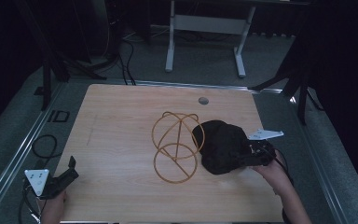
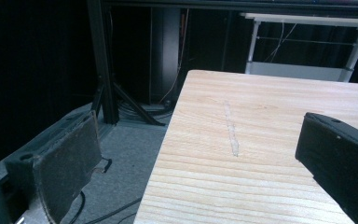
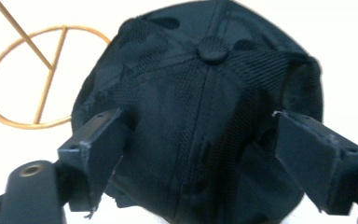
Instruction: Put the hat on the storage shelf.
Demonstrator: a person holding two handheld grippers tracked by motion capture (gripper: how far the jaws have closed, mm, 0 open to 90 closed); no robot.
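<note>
High view, right tool (image 1: 248, 156) wide around black cap (image 1: 219, 145), left tool (image 1: 70, 169) wide (table corner).

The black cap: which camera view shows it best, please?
The right gripper view: the black cap sits close between the open jaws of the right hand-held gripper, with its top button and seams clear. The high view shows the cap small and dark, beside the gold wire stand. The left gripper view looks at bare table.

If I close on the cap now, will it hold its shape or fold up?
Probably folds: the cap is soft woven fabric, already creased between the right claw jaws. It looks light, so it should lift easily. It may brush the wire stand beside it.
</note>
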